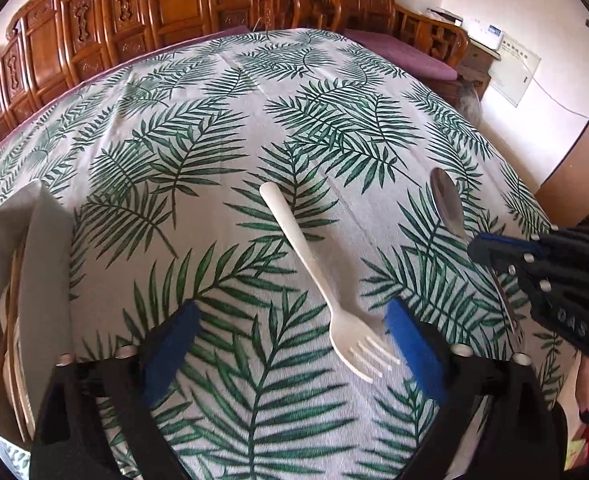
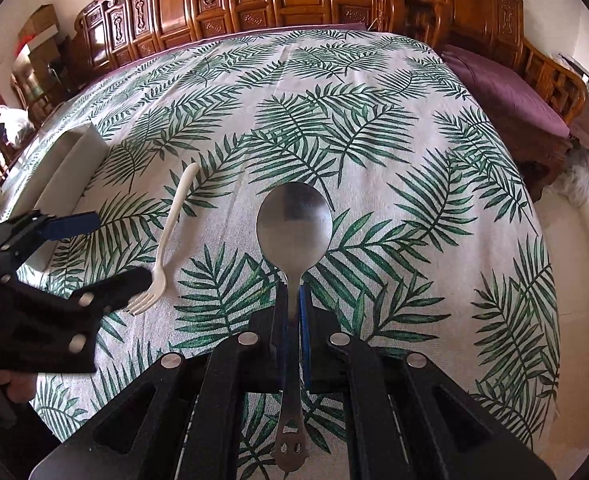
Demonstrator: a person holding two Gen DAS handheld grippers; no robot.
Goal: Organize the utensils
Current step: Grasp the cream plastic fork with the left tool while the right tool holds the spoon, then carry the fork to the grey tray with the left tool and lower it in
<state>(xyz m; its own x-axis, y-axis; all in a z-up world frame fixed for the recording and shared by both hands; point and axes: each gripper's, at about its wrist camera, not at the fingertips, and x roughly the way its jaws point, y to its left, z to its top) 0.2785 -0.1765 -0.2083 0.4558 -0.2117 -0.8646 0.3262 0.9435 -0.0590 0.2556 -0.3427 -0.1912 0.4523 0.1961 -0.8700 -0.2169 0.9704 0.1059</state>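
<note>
Straddling: left claw (image 1: 290, 344), jaws apart, brackets the white fork's (image 1: 314, 276) tine end, apparently lining up a pickup.
Fork: lies flat mid-tabletop (image 1: 214, 128), handle toward the far edge.
Spoon: metal spoon (image 2: 294, 224) clamped by its handle in the right claw (image 2: 293, 312), bowl forward, off the cloth.
Destination: likely the white organizer (image 1: 50, 264) at the left edge, sticks already inside.

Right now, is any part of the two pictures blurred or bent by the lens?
Left wrist view: the tablecloth bulges like a dome, the fork is sharp, the spoon is slightly soft. Right wrist view: same bulge, dark corners, and a soft glare on the spoon.
</note>
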